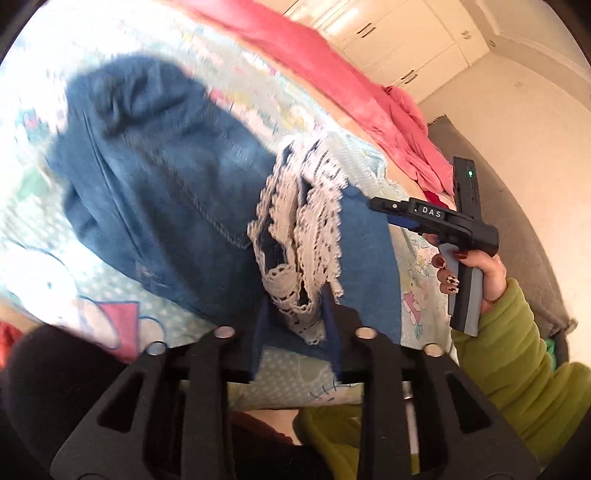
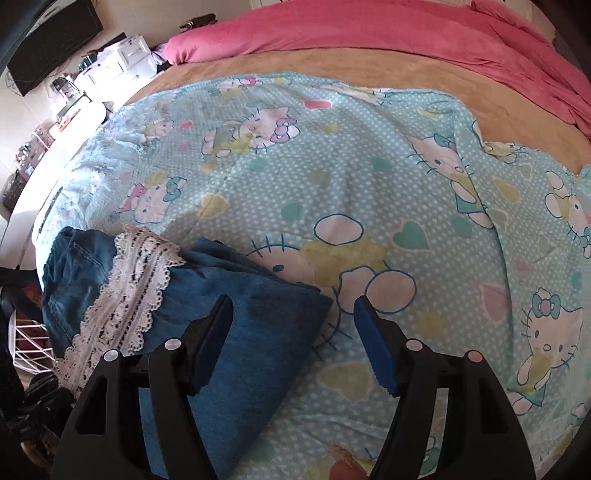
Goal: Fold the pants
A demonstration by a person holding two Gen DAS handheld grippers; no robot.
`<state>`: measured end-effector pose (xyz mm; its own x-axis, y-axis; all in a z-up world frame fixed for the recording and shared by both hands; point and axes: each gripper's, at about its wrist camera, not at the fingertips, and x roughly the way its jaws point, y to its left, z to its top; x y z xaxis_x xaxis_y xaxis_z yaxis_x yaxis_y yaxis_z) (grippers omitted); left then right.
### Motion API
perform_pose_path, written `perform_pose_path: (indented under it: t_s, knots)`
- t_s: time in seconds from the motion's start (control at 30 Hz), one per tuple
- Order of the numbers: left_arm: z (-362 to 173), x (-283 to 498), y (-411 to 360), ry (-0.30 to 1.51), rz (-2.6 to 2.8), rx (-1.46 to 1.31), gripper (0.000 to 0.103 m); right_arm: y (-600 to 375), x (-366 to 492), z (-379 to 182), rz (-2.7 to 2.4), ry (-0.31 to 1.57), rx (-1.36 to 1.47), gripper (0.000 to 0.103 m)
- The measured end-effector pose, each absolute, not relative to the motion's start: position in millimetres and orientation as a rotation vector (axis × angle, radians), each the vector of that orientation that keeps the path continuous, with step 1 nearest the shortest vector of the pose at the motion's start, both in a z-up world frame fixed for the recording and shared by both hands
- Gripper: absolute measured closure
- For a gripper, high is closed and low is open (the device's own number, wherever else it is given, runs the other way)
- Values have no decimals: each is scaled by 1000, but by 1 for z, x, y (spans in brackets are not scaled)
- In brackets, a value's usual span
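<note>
Left wrist view, bottom centre: left gripper (image 1: 295, 314) with its jaws drawn close together, a bunch of white lace trim (image 1: 299, 236) from the pants (image 1: 159, 177) sitting between the blue pads. The frame is motion-blurred there, so I cannot tell whether the pads actually pinch the lace or just flank it.

Beyond the fingers the blue denim pants spread from frame centre to upper left, rumpled, lying on the cartoon-cat bedsheet (image 1: 44, 266). The lace band runs across the denim at mid-frame.

Right of centre in the same view: the right gripper (image 1: 384, 208), side-on, held by a hand (image 1: 476, 269) with painted nails in a green sleeve (image 1: 517, 350) — its tip sits at the right edge of the denim.

Right wrist view, bottom: right gripper (image 2: 293, 314) jaws wide apart, nothing between the pads. The left finger overlaps the folded denim corner, the right finger is over bare bedsheet (image 2: 332, 166).

Pants (image 2: 236, 321) occupy the lower left of that frame, the lace trim (image 2: 136, 280) crossing them diagonally.

Further back, upper part of the frame: a tan blanket (image 2: 369, 70), then a pink duvet (image 2: 369, 26) along the top — pink duvet (image 1: 332, 74) also at upper centre in the left view, with white cabinets (image 1: 399, 40) behind.
</note>
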<state>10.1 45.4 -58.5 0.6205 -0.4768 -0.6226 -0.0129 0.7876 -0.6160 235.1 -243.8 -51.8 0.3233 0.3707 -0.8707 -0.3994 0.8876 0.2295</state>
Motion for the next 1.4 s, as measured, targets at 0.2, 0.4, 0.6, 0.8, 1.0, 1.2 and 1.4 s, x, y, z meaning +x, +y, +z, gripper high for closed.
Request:
perform_pose_path:
  t_s: [0.2, 0.4, 0.6, 0.8, 1.0, 1.2, 1.4]
  knots:
    - [-24, 16, 57, 805, -224, -522, 62, -259, 194, -27, 550, 1016, -33, 36]
    - [-26, 50, 49, 877, -228, -456, 49, -251, 127, -13, 661, 920, -124, 36]
    - [-45, 78, 31, 997, -243, -364, 37, -230, 73, -17, 808, 902, -211, 36]
    - [-59, 86, 16, 1051, -235, -330, 90, -209, 66, -41, 858, 971, -200, 36]
    - [-52, 70, 17, 1029, -217, -286, 96, -201, 70, -54, 858, 1026, -197, 36]
    - [-51, 65, 22, 1008, -181, -285, 85, -201, 67, -59, 839, 1032, -218, 36]
    - [-21, 48, 7, 935, -212, -215, 80, -218, 69, -55, 812, 1048, -196, 36]
